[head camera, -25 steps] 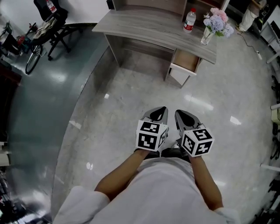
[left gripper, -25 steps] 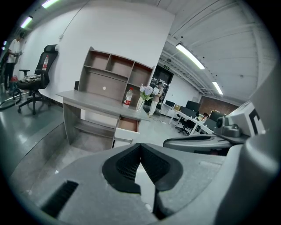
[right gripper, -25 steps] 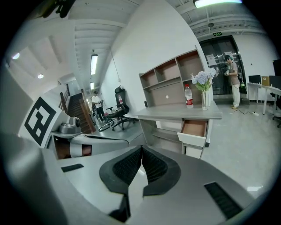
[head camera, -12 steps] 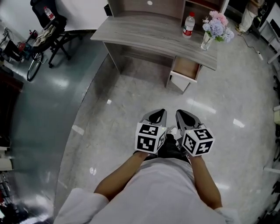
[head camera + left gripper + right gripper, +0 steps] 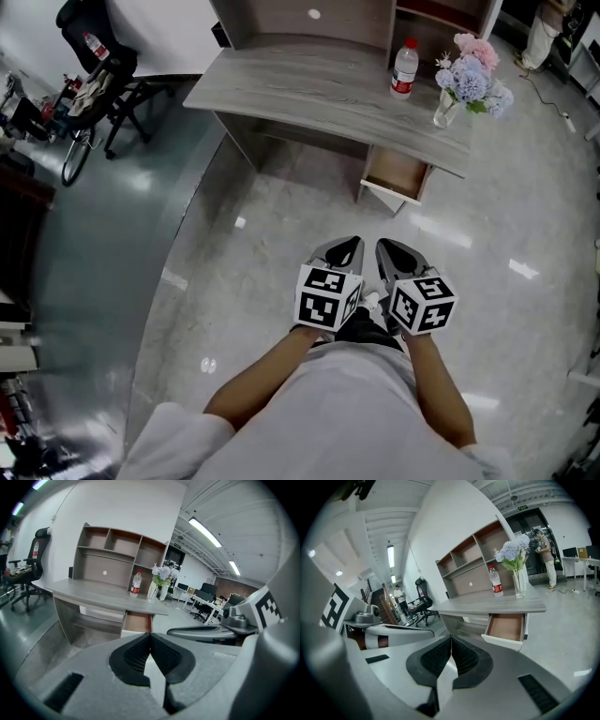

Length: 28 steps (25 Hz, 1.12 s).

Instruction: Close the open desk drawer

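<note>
A grey wooden desk [image 5: 309,89] stands ahead, with an open drawer [image 5: 397,178] pulled out under its right end; the drawer looks empty inside. The same open drawer [image 5: 507,629] shows in the right gripper view and the drawer [image 5: 138,622] in the left gripper view. My left gripper [image 5: 345,250] and right gripper [image 5: 392,253] hang side by side over the floor, well short of the drawer. Both are shut with nothing between the pads. In their own views the left gripper [image 5: 150,637] and right gripper [image 5: 451,639] have their tips pressed together.
On the desk stand a water bottle [image 5: 404,67] and a glass vase of flowers [image 5: 466,77], with a shelf unit [image 5: 375,17] behind. A black office chair [image 5: 108,70] and a bicycle [image 5: 73,150] are at the far left. A person [image 5: 544,555] stands beyond the desk.
The view has advanced toward the desk; the desk and drawer sit lower and nearer in the head view. Both grippers stay shut, side by side.
</note>
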Each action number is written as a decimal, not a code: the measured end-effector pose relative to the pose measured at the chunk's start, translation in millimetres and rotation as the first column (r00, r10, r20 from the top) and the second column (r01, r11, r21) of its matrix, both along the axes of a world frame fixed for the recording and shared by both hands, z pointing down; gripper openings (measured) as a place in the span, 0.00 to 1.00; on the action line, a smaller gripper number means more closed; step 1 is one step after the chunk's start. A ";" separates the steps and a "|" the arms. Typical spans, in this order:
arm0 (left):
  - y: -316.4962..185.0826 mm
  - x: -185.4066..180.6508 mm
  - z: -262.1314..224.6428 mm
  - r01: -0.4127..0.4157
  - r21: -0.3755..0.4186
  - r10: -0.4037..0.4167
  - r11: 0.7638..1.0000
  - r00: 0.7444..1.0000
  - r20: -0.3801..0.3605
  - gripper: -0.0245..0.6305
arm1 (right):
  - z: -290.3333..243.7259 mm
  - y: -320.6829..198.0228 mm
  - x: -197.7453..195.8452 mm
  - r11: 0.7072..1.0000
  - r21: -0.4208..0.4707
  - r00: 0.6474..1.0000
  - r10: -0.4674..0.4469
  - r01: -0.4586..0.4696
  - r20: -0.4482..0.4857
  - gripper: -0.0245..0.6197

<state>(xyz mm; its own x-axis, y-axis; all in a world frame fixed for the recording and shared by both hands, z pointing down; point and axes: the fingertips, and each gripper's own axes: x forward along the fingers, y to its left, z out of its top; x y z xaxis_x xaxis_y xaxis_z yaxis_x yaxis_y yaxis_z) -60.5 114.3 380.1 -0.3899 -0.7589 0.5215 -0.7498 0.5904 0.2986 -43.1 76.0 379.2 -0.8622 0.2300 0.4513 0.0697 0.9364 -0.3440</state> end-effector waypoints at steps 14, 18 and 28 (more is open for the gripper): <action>-87.7 -43.8 19.0 -0.088 -0.071 0.087 0.994 0.996 -0.017 0.04 | 29.2 -74.0 -38.8 0.989 -0.133 0.997 0.068 -0.071 -0.029 0.04; -96.6 -48.1 24.0 -0.119 -0.084 0.117 0.989 0.993 -0.028 0.04 | 35.4 -83.4 -45.6 0.978 -0.177 0.993 0.111 -0.115 -0.032 0.04; -113.6 -90.8 43.8 -0.298 -0.091 0.293 0.950 0.954 -0.063 0.04 | 64.6 -101.4 -82.0 0.905 -0.286 0.948 0.313 -0.316 -0.058 0.04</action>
